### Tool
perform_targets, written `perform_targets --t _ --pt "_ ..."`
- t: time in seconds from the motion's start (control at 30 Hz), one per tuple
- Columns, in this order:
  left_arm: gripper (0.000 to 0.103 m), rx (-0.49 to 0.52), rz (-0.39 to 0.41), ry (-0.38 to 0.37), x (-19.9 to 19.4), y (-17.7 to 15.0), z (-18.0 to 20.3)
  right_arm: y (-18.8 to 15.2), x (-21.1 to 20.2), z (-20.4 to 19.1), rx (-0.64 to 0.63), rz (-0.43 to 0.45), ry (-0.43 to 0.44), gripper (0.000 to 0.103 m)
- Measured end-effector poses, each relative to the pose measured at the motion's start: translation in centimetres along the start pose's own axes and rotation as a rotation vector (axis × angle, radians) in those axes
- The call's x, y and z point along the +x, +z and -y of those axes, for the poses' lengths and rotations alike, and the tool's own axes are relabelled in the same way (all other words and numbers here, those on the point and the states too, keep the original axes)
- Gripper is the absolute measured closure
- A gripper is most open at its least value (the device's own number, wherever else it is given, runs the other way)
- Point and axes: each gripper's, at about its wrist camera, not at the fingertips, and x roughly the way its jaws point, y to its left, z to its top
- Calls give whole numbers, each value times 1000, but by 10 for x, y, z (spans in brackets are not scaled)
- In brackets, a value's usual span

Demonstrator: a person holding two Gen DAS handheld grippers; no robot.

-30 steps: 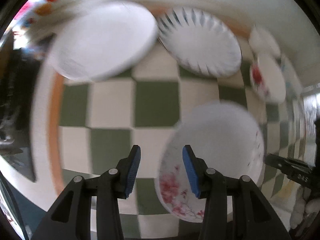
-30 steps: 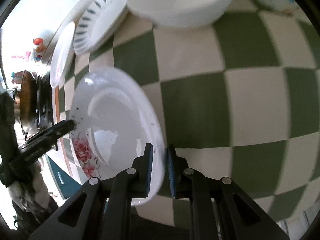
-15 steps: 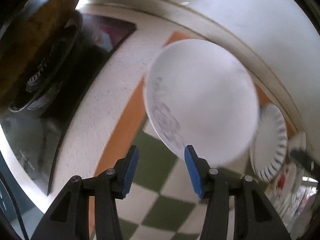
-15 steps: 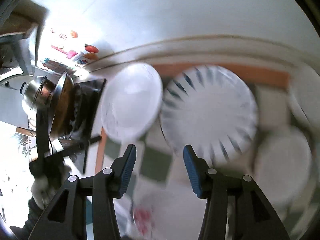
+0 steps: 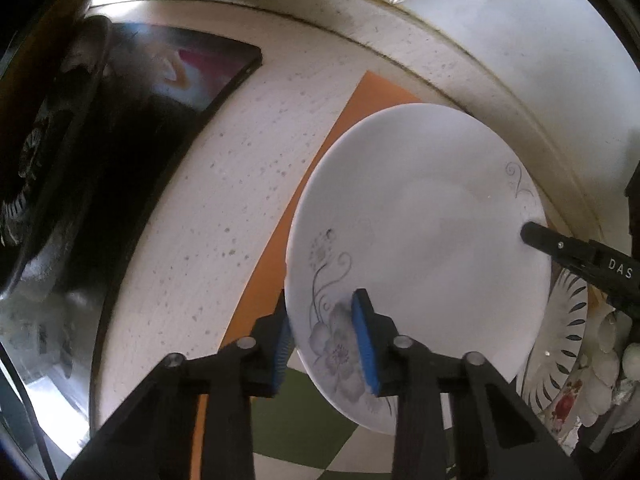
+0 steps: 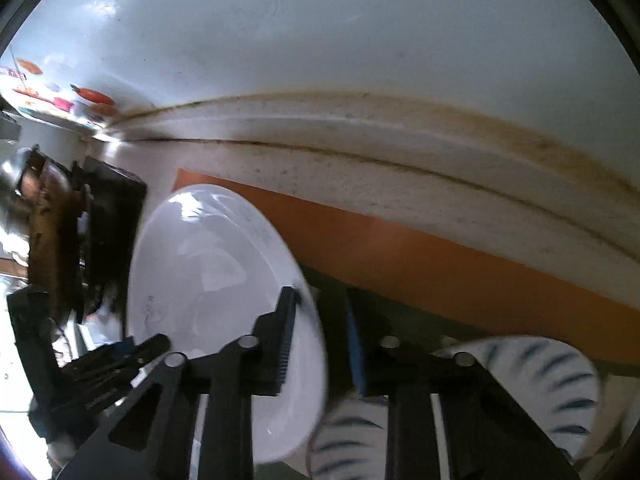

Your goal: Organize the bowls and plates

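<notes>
- Left gripper (image 5: 325, 346) is straddling the rim of the white floral plate (image 5: 420, 240) at the plate's 7 o'clock edge; blue pads sitting either side of the rim with a gap showing, so jaws are part-open and I can't tell if they're actually biting.
- Right gripper (image 6: 320, 344) is coming at the same plate from the opposite rim, around 3 o'clock in the left view; jaws are standing apart, plate edge between them.
- Plate is sitting tilted over the orange mat border (image 5: 352, 120) and checked cloth (image 5: 296, 420), near the wall (image 6: 320, 40).
- Striped-rim plate (image 6: 540, 380) is lying at 5 o'clock of the right view, blurred.
- Stove (image 5: 120, 120) is at 9 o'clock of the left view, well apart from the plates.
- Red-flower plate (image 5: 564, 404) is peeking out at 4 o'clock of the left view.
</notes>
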Motion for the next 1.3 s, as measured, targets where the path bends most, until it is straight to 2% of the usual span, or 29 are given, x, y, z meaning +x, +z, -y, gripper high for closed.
perform_targets --t 0.3,0.4,0.6,0.8,0.93,1.13,1.3 --pt "77 11 19 14 -5 -3 2 -10 -5 -4 -3 15 -1 89" --pt "77 31 41 13 -20 -17 6 -20 -17 -4 5 32 6 90" --pt "77 89 68 -14 -55 -22 18 -52 -59 -2 32 88 39 92" --pt "77 179 76 -71 -97 -54 37 -114 -125 3 74 169 42 92" --pt "77 262 63 -107 -114 -84 63 -172 -166 13 115 220 30 92" --pt "77 388 9 -127 -110 -127 92 -271 -205 39 208 266 4 92" --pt "77 479 -59 -100 -83 -163 111 -334 -199 65 303 262 -2 92"
